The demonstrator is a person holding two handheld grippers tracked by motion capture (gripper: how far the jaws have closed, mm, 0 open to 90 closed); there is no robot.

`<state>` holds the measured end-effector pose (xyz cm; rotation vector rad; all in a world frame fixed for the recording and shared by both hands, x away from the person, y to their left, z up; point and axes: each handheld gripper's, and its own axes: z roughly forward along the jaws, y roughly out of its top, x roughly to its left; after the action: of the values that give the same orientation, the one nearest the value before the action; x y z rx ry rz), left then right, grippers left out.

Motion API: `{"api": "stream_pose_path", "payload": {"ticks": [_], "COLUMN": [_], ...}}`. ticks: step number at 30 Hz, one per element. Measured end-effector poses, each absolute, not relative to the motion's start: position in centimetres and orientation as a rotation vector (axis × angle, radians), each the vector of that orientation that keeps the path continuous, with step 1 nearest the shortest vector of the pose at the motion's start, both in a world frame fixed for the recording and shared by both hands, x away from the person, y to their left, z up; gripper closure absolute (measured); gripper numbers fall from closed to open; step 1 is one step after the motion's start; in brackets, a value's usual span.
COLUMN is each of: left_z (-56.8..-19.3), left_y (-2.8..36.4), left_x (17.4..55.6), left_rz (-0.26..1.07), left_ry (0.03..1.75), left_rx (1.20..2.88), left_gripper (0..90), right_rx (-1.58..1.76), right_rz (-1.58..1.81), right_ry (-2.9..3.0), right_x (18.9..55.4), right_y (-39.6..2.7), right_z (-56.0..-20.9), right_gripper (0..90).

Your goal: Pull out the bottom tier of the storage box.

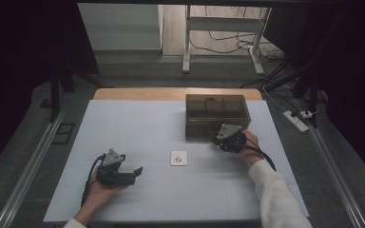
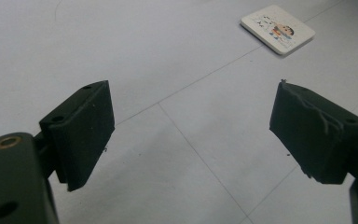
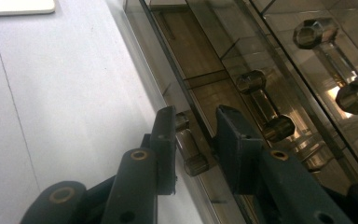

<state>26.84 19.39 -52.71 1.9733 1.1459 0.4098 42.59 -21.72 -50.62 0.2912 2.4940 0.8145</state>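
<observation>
Drawer box (image 1: pixel 217 115) of smoked plastic stood on the counter (image 1: pixel 138 128); our right claw (image 3: pixel 193 140) pinched its small front handle (image 3: pixel 189 148). Our left claw (image 2: pixel 191 135) lay spread, near a white coaster (image 2: pixel 278 28).

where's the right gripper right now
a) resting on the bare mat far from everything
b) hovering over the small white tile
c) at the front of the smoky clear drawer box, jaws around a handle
c: the right gripper sits against the front of the drawer box, its jaws either side of a small clear handle.
</observation>
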Motion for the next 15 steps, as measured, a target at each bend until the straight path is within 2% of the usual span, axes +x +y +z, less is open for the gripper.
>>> {"api": "stream_pose_path", "payload": {"ticks": [3, 6, 15], "left_z": [-52.7, -52.72, -52.72], "left_y": [19.39, 19.38, 19.39], "left_x": [26.82, 26.84, 26.85], "left_rz": [0.41, 0.408, 0.409], "left_ry": [1.147, 1.148, 1.146], "left_rx": [1.973, 1.973, 1.973], "left_gripper": [14.0, 13.9, 14.0], "right_rx": [0.289, 0.284, 0.241], "right_rz": [0.816, 0.807, 0.762], "right_ry": [2.508, 2.551, 2.557], "right_x": [42.69, 42.83, 42.73], "right_y": [-21.89, -21.93, -21.42], "right_z": [-50.62, -51.11, -51.51], "right_gripper": [66.8, 59.4, 61.8]}}
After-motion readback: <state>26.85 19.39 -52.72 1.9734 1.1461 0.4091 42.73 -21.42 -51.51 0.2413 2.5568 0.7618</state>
